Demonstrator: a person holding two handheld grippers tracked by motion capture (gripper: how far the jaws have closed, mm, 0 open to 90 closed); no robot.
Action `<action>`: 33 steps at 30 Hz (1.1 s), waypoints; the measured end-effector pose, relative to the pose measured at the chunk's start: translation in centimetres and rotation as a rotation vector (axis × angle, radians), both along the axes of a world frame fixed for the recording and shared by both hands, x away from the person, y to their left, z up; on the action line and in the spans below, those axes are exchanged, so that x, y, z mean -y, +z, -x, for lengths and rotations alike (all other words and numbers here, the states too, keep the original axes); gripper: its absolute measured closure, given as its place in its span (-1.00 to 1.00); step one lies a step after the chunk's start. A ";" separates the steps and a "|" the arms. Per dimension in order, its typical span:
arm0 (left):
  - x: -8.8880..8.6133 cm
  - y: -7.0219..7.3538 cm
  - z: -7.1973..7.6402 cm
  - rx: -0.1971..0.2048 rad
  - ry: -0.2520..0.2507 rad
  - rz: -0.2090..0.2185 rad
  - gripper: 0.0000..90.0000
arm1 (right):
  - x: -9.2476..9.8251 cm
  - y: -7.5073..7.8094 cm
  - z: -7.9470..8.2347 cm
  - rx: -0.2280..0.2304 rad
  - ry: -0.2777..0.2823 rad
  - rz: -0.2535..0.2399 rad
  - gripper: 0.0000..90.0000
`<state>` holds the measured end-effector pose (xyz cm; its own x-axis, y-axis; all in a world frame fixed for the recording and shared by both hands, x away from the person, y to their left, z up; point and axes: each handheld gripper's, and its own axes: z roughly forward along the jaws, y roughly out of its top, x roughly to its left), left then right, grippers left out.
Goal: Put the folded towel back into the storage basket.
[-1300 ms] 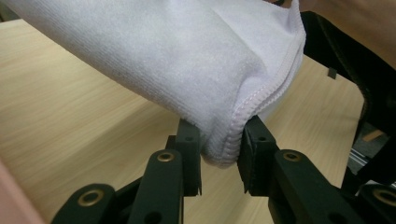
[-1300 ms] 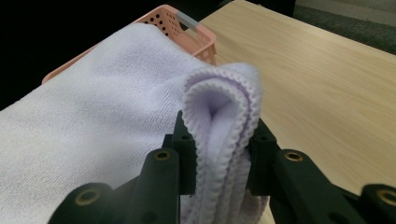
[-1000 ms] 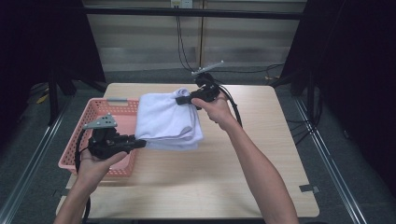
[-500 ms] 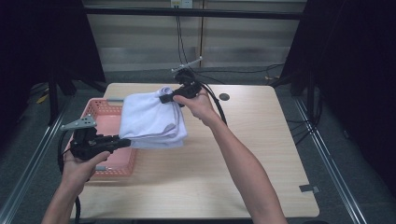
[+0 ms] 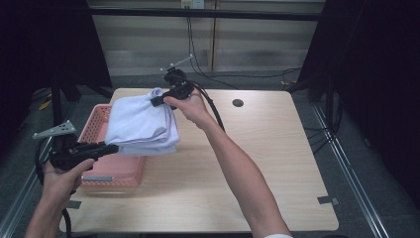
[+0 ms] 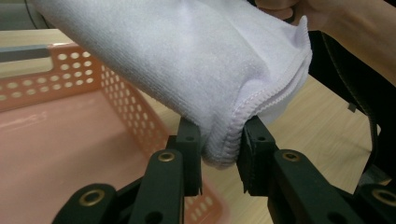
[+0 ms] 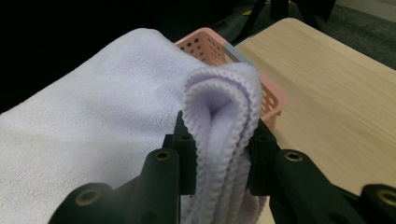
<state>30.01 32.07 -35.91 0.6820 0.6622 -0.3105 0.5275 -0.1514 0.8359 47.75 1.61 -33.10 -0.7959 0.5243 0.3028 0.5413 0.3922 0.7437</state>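
Folded towel point(image 5: 141, 126) held off table, partly over pink basket point(image 5: 101, 171). Left gripper point(image 5: 106, 148) clamps near corner; right gripper point(image 5: 157, 100) clamps far corner. Keep both grips firm, towel level; centre over basket before lowering.

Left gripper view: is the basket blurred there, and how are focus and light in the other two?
Left gripper view: towel hem sharp, pink basket smeared soft, worst at its near corner. Right gripper view: folded towel edge between the right tongs crisp, table behind soft, top left black. High view: evenly lit tabletop, dark surroundings, left tongs slightly soft.
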 end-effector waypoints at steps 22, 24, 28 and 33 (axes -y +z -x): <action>-8.5 -0.4 0.8 -0.033 0.165 0.032 0.64 | -9.1 -0.8 -0.3 -0.035 0.014 0.025 0.59; -9.3 -0.7 0.8 -0.053 0.169 0.035 0.64 | -9.7 -1.2 -0.2 -0.043 0.011 0.028 0.59; -10.2 -2.0 0.8 -0.085 0.190 0.028 0.64 | -10.9 -2.5 0.0 -0.051 -0.001 0.028 0.59; -10.8 -4.0 0.4 -0.128 0.206 0.024 0.64 | -11.6 -4.3 0.0 -0.054 0.001 0.056 0.59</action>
